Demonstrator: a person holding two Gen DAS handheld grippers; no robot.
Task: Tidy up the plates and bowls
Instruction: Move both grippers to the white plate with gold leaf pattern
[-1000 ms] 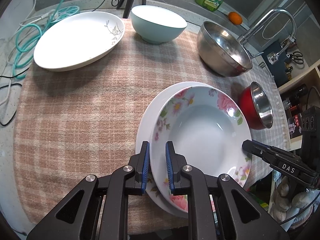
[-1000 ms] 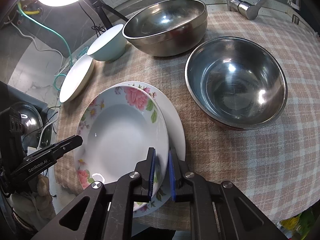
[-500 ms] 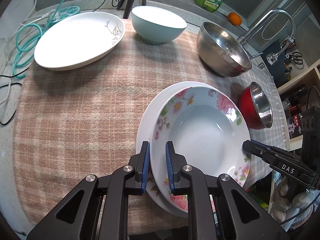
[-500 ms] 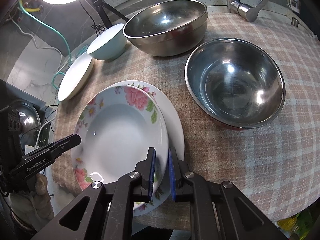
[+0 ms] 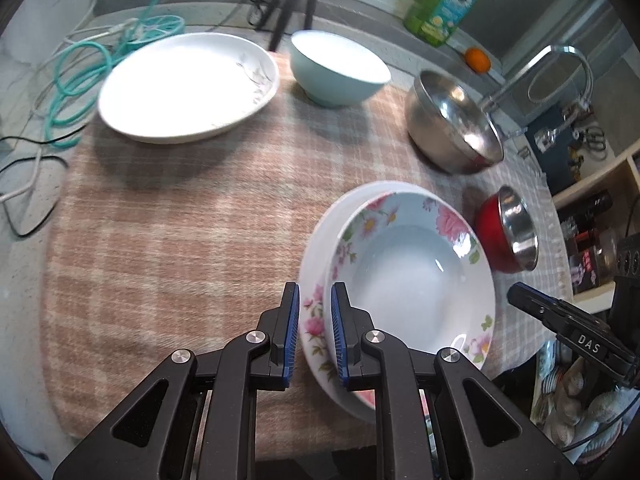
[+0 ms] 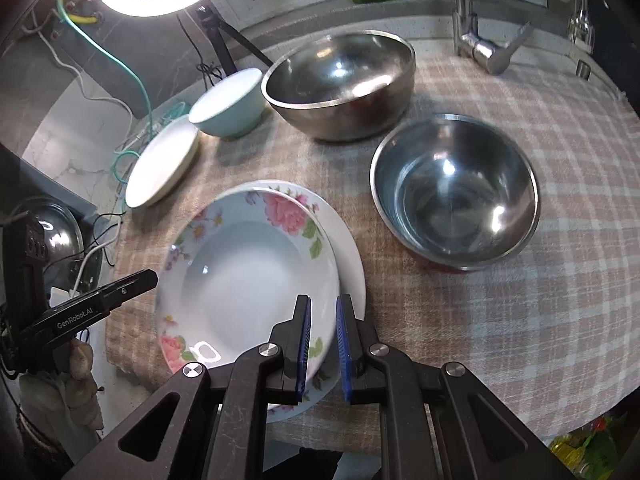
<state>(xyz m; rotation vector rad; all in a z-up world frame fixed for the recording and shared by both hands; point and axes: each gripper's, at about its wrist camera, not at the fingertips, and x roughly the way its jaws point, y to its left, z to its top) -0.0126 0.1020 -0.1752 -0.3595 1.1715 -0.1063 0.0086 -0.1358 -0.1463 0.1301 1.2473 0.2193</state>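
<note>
While both claws pinched opposite rims of the floral plate (image 5: pixel 416 276), left claw (image 5: pixel 314 332) and right claw (image 6: pixel 323 346), it sat atop a plain white plate (image 6: pixel 352 256) on the desk; the white dish (image 5: pixel 188 88), teal bowl (image 5: pixel 338 72) and steel bowls (image 6: pixel 454 192) seemed unsorted.

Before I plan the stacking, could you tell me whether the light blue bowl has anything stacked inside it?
No, the light blue bowl stands alone and empty on the checked cloth.
</note>
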